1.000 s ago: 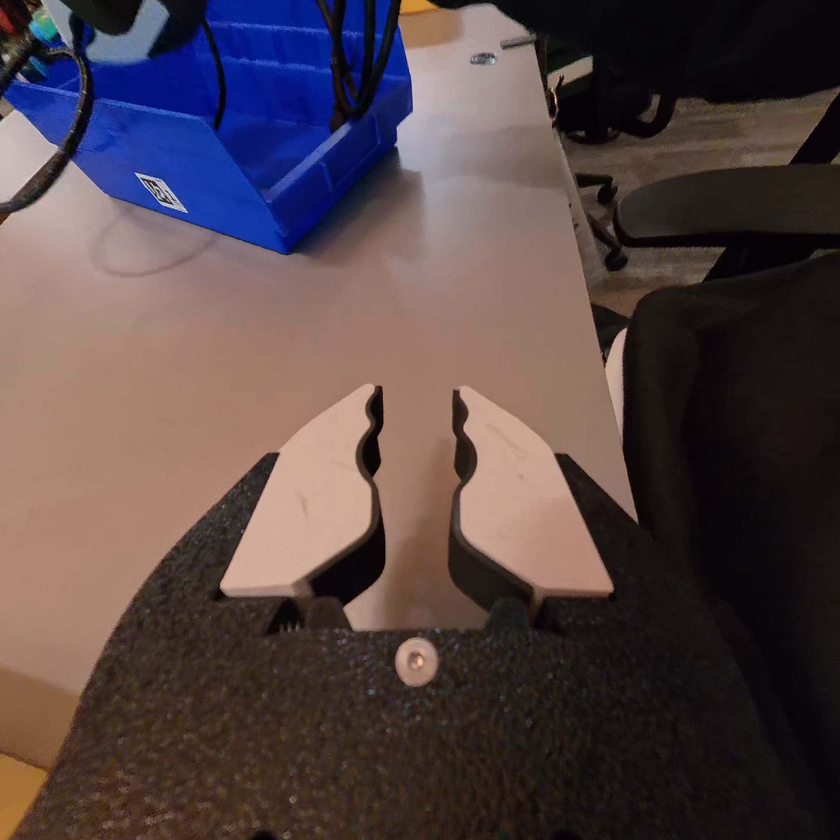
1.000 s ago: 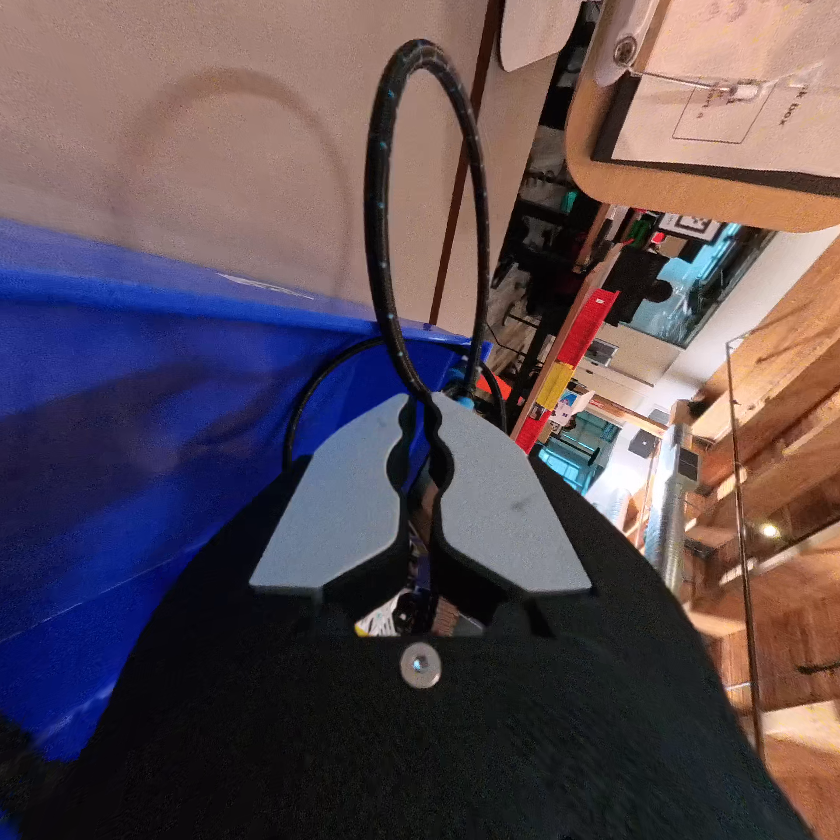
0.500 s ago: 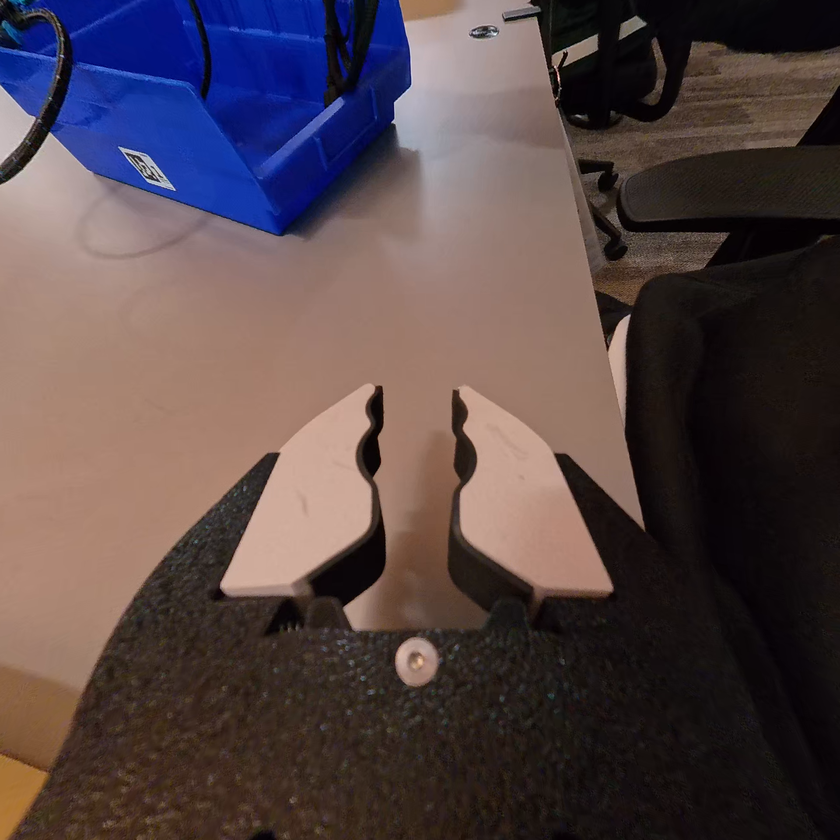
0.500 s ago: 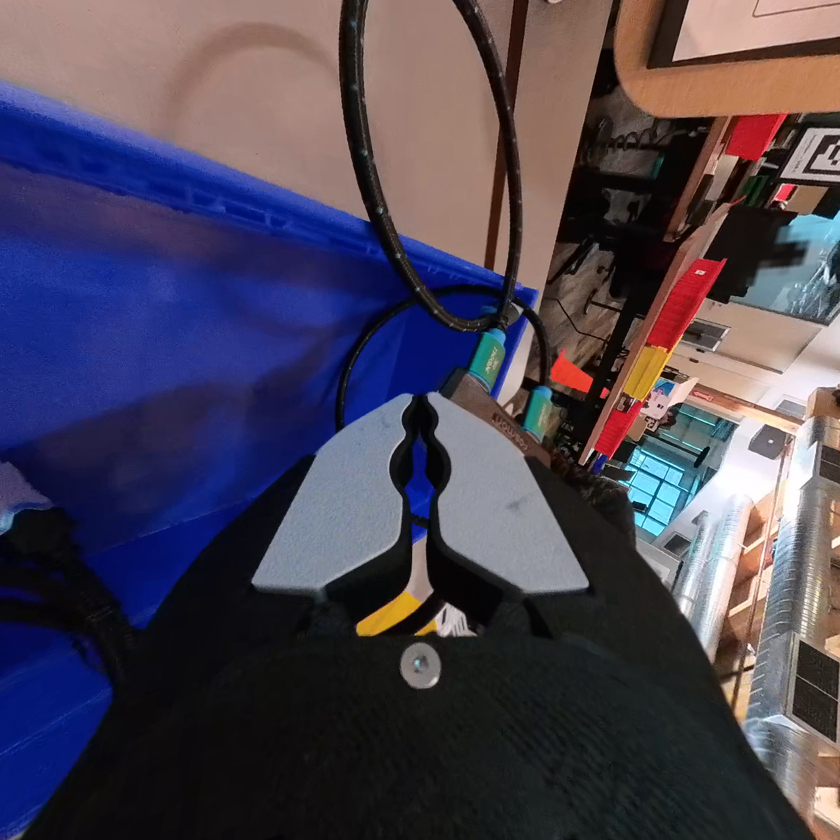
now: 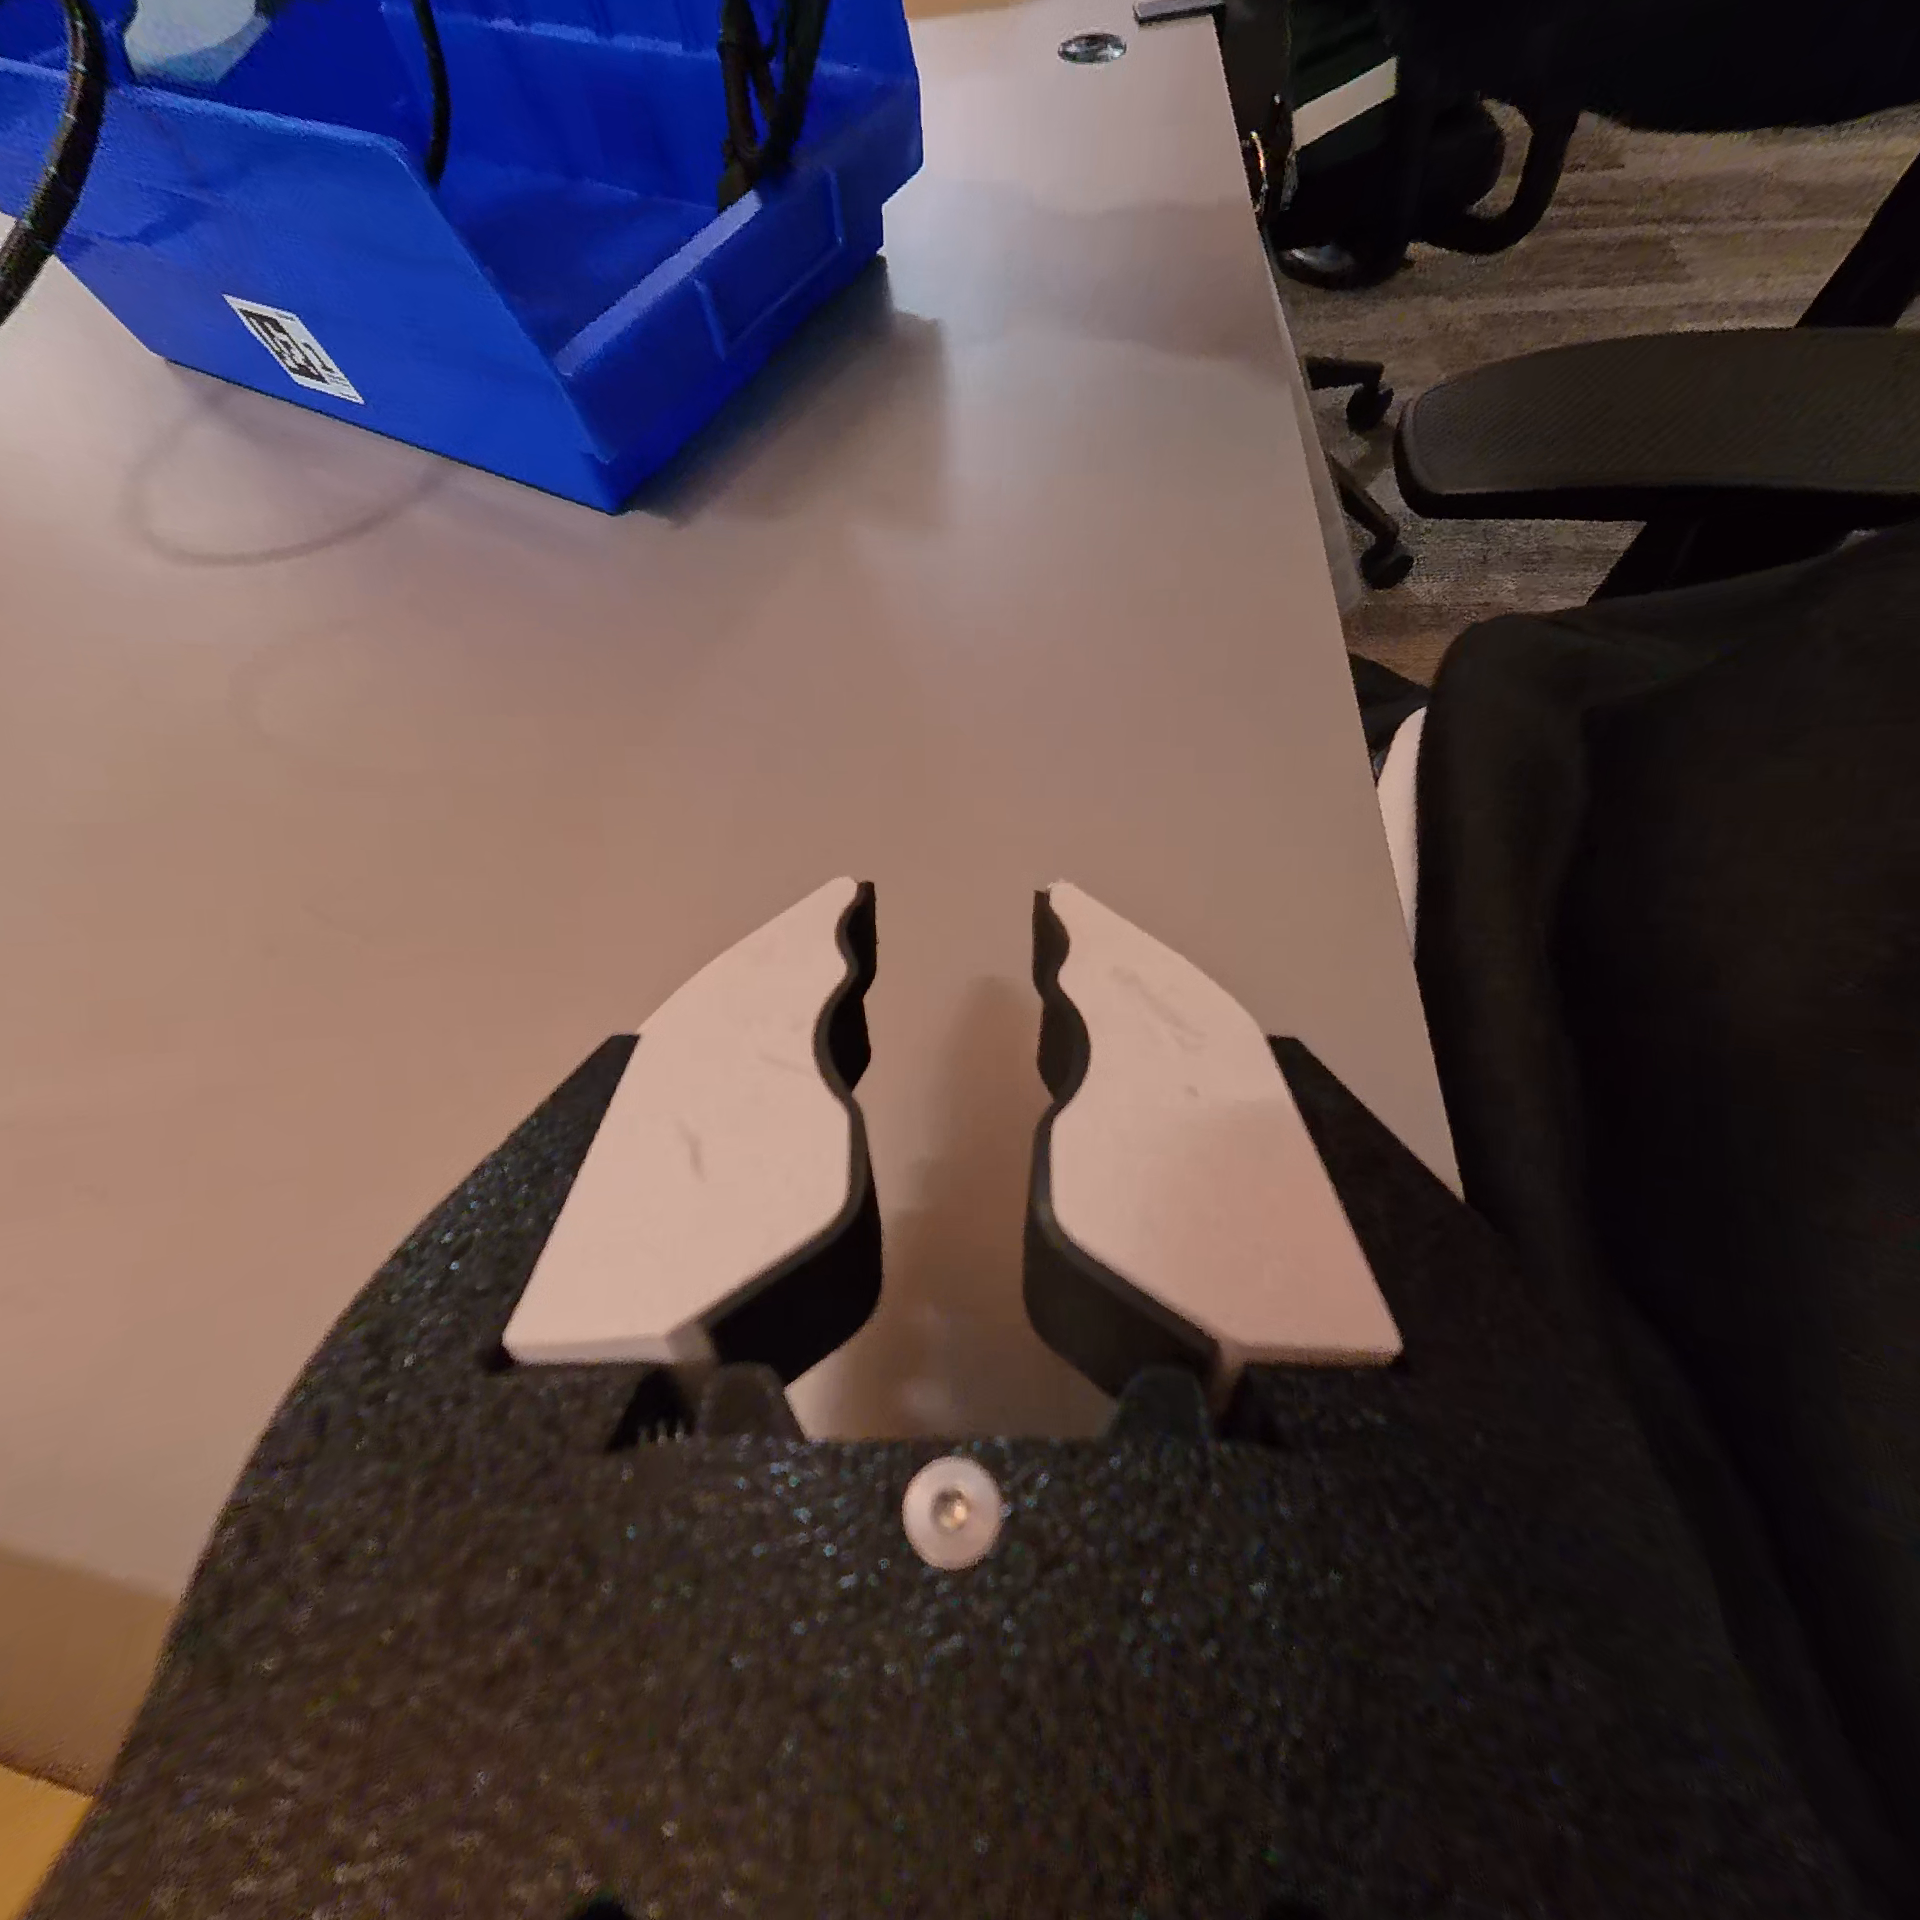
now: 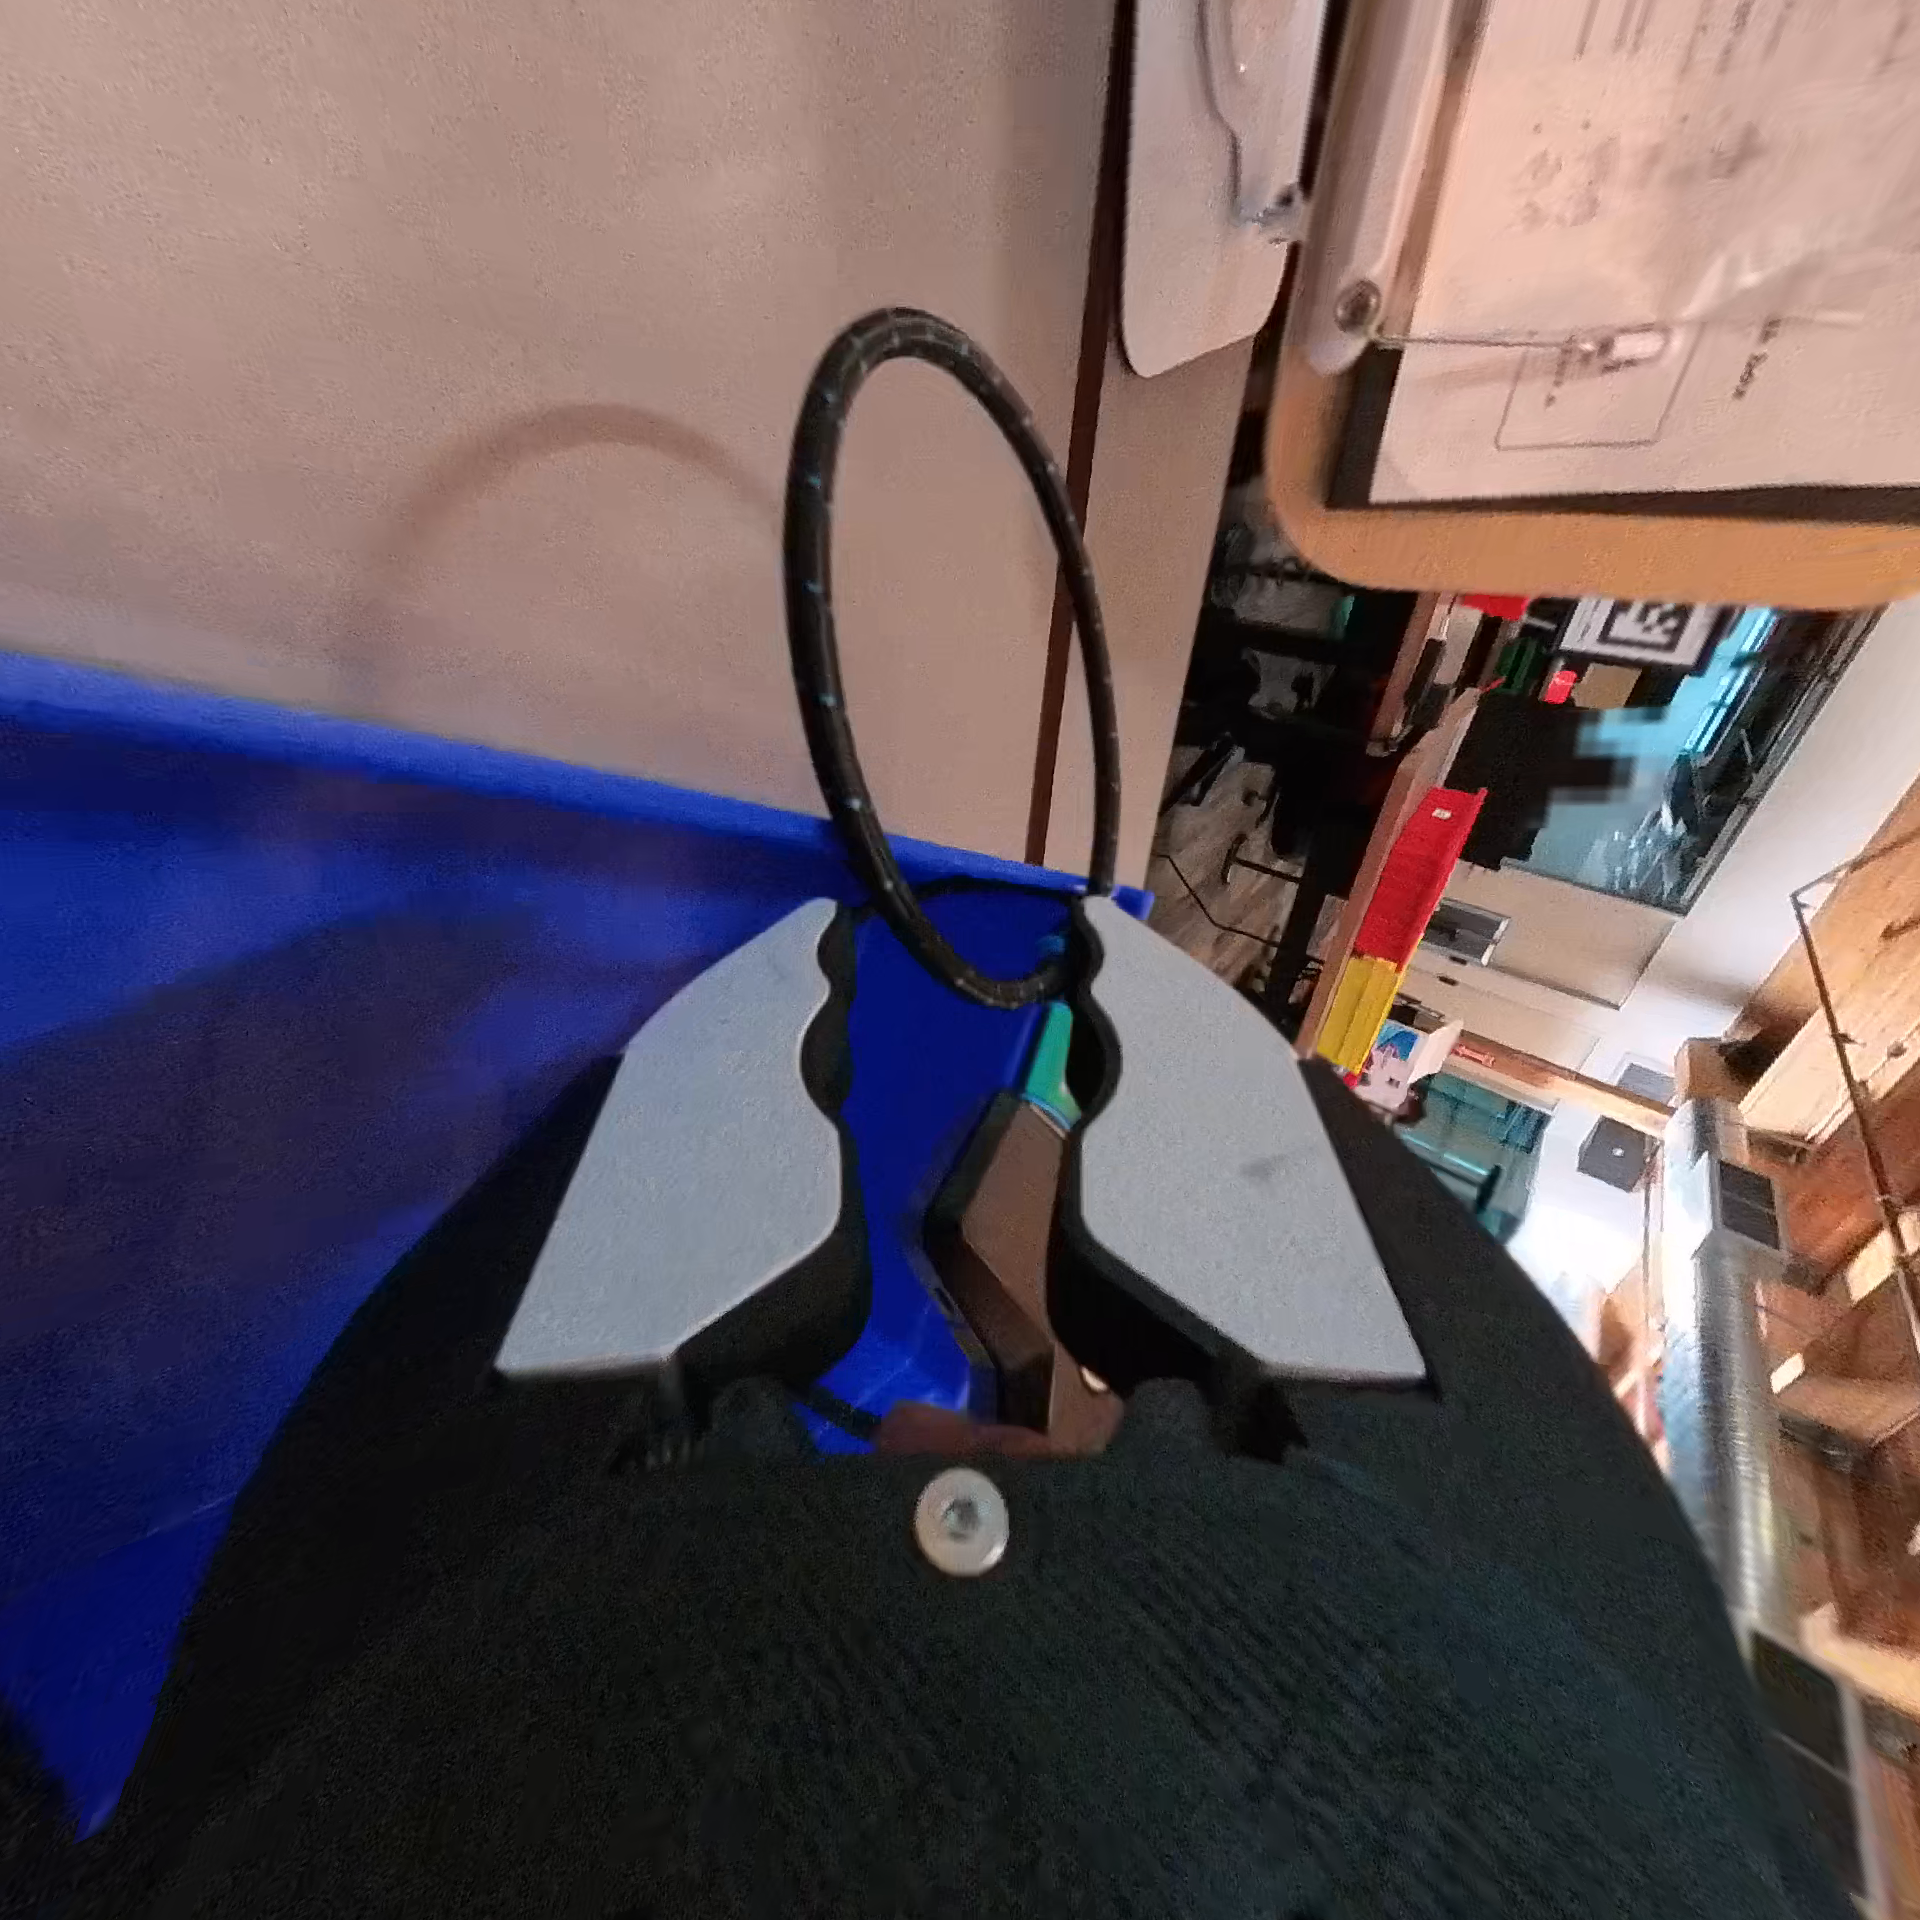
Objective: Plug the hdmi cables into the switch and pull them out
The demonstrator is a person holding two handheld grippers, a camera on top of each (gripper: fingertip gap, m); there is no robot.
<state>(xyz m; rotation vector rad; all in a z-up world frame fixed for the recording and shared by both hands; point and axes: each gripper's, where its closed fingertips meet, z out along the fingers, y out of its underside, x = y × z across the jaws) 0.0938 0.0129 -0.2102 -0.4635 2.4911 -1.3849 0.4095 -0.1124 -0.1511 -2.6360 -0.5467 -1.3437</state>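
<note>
Hovering over the blue bin (image 6: 312,935) with right gripper (image 6: 961,914) spread, plug (image 6: 1013,1226) and looped cable (image 6: 831,582) loose between, left gripper (image 5: 954,894) parted and empty over table (image 5: 520,779), switch unseen, plugging seemingly undone.

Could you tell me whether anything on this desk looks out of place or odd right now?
Mostly tidy. The one oddity: a braided black cable arcs in a loop out over the rim of the blue bin instead of lying inside. The right gripper stands open around its dark connector.

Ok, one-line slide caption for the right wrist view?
Right gripper open over the blue bin, braided cable looping up between its fingertips.
</note>
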